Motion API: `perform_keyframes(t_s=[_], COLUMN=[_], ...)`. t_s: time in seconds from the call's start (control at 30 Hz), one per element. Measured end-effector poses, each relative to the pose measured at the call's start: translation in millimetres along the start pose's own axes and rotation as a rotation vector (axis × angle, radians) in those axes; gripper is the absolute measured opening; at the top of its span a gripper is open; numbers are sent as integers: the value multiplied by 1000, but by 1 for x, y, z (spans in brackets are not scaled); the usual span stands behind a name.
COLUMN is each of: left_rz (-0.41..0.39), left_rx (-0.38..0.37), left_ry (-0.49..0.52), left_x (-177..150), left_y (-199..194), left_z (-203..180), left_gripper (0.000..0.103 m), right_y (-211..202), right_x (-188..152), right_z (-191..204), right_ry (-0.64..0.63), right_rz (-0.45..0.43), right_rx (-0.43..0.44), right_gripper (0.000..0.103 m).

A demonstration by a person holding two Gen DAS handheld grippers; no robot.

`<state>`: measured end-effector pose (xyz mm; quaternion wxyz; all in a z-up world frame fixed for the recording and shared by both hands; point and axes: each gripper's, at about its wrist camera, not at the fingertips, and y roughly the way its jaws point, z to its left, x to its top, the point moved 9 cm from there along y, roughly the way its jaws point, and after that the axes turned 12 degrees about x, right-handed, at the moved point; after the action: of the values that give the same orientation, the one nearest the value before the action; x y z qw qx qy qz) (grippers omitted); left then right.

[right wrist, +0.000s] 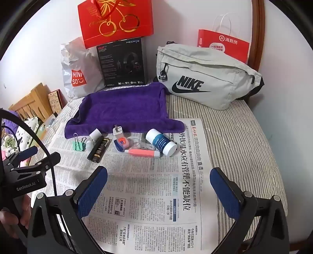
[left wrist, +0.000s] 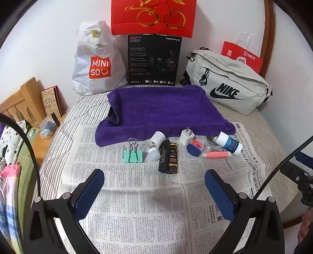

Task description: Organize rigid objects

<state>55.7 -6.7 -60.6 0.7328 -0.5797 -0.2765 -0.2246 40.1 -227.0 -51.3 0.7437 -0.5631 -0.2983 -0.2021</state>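
Note:
Small objects lie in a row on the newspaper (left wrist: 137, 195) in front of a purple towel (left wrist: 162, 109): a green binder clip (left wrist: 133, 154), a white cylinder (left wrist: 156, 137), a black and gold box (left wrist: 169, 159), a white charger plug (left wrist: 187, 135), a blue and orange tin (left wrist: 193, 147), a pink tube (left wrist: 216, 155) and a white and blue bottle (left wrist: 228, 143). My left gripper (left wrist: 154, 179) is open and empty, short of the box. My right gripper (right wrist: 158, 177) is open and empty, short of the pink tube (right wrist: 143, 152) and the bottle (right wrist: 161, 142).
Behind the towel stand a Miniso bag (left wrist: 97, 64), a black headset box (left wrist: 154, 58), a red gift bag (left wrist: 154, 17), a grey Nike pouch (left wrist: 227, 82) and a red paper bag (left wrist: 242, 56). A wooden bedside stand (left wrist: 25, 105) is at left.

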Motion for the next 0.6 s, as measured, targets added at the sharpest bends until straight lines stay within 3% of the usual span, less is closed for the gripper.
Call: perform_keyframes(t_s=[0.6], left_rz=[-14], left_rx=[-3], left_ry=[-11], left_x=[-6], left_y=[-5], left_z=[16], left_gripper=[103], right_y=[-1], right_x=[-1], right_z=[2], right_ry=[-4], right_rz=[1], right_rx=[-2], right_gripper=[103])
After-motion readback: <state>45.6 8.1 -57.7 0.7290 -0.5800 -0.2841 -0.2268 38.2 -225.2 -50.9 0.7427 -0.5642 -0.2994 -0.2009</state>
